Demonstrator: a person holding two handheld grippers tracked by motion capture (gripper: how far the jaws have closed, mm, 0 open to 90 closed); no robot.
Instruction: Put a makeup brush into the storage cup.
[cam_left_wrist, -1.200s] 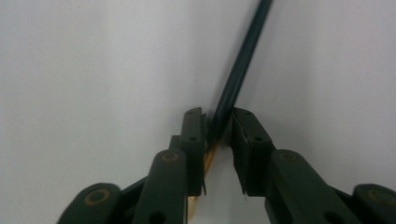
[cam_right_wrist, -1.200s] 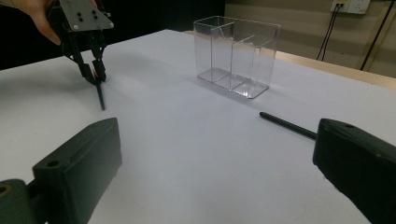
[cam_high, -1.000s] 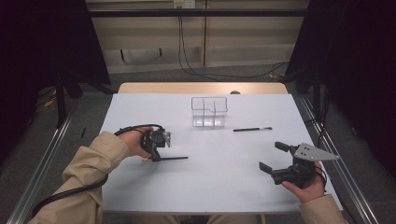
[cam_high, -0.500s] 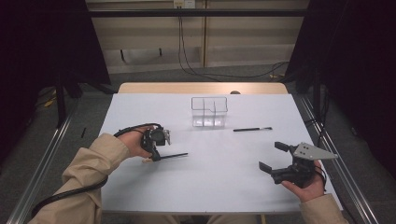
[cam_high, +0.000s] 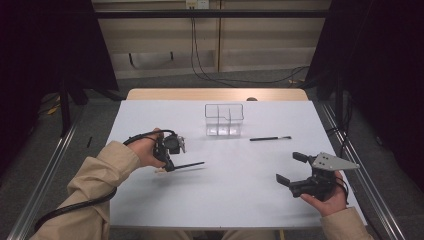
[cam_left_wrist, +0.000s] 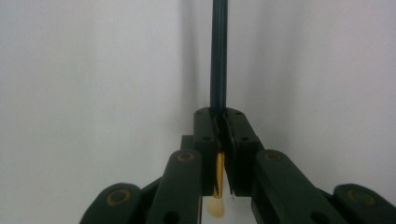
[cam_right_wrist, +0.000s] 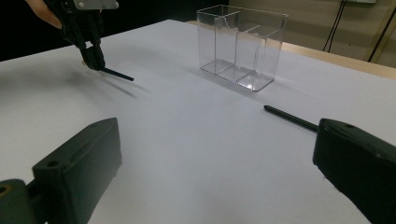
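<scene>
The white table (cam_high: 220, 200) carries a clear divided holder (cam_high: 224, 120) toward its far edge, with a loose dark brush (cam_high: 270, 138) lying flat just to the right of it. The right gripper (cam_high: 289, 167) hovers near the table's right front with its jaws wide apart and nothing between them. The left gripper (cam_high: 165, 167) is clamped tight on a thin dark brush (cam_high: 189, 164) at the table's left middle, its handle sticking out level toward the right, bristle end (cam_left_wrist: 215, 207) behind the jaws.

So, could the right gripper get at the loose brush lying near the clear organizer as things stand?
Probably yes: the right gripper is open and holds nothing, and bare table lies between it and the brush. The organizer stands off to one side of that path.
</scene>
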